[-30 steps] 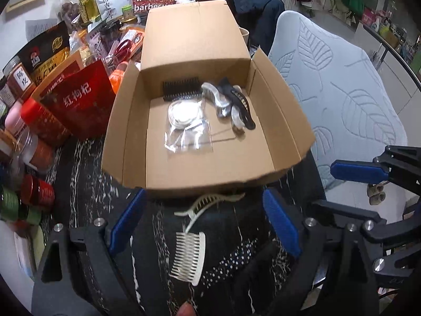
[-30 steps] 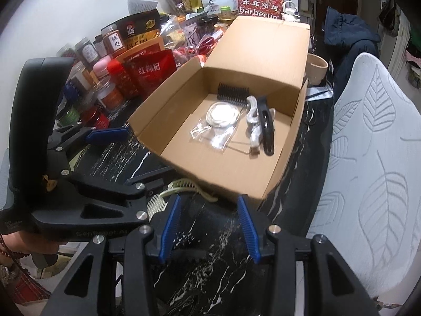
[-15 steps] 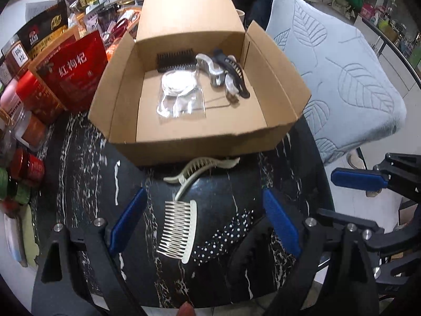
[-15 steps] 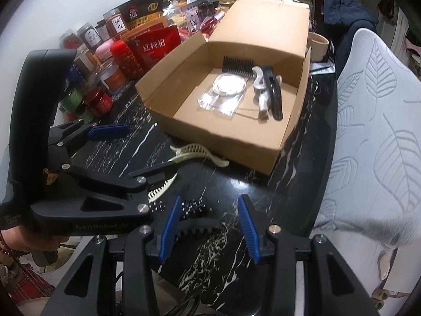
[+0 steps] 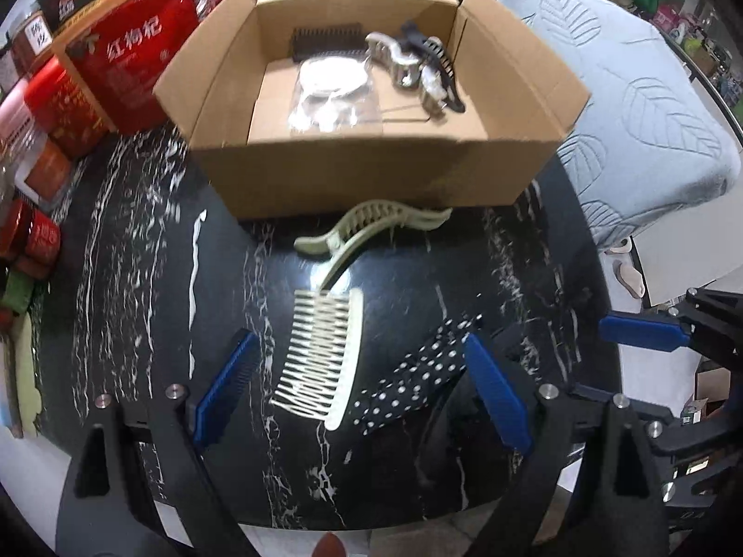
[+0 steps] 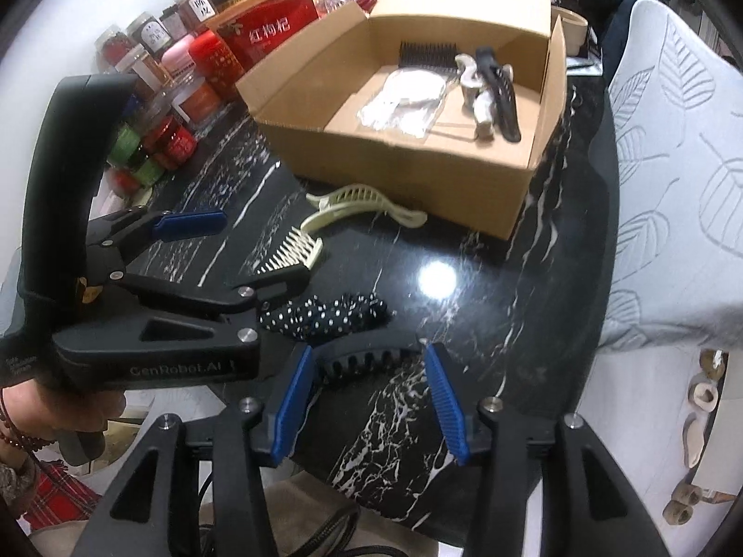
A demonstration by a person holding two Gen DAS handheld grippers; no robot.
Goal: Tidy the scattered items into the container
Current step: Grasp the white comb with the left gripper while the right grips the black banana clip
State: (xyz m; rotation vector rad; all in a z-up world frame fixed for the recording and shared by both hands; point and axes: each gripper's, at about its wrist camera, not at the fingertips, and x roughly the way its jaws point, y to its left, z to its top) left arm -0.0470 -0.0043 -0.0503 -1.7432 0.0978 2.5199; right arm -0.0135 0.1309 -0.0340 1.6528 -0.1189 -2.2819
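An open cardboard box (image 5: 371, 176) (image 6: 418, 158) holds a black comb (image 5: 325, 39), a clear bag (image 5: 332, 97), a silver clip (image 5: 404, 65) and a black clip (image 6: 501, 93). On the black marble table in front of it lie a cream claw clip (image 5: 371, 227) (image 6: 362, 204), a cream comb (image 5: 320, 352) (image 6: 292, 250), a polka-dot hair band (image 5: 413, 380) (image 6: 325, 311) and a black claw clip (image 6: 367, 362). My left gripper (image 5: 362, 390) (image 6: 241, 250) is open over the cream comb and band. My right gripper (image 6: 369, 401) is opening, with the black claw clip between its tips, untouched.
Jars, tins and red snack packets (image 5: 116, 69) (image 6: 185, 93) crowd the table's left side beside the box. A pale quilted chair (image 5: 627, 106) (image 6: 673, 185) stands right of the table. A hand (image 6: 60, 408) holds the left gripper. The table's front edge is close below both grippers.
Both grippers have sunk toward the table and drawn back from the box. The cream comb, polka-dot band and black claw clip came into view. The right jaws have widened.
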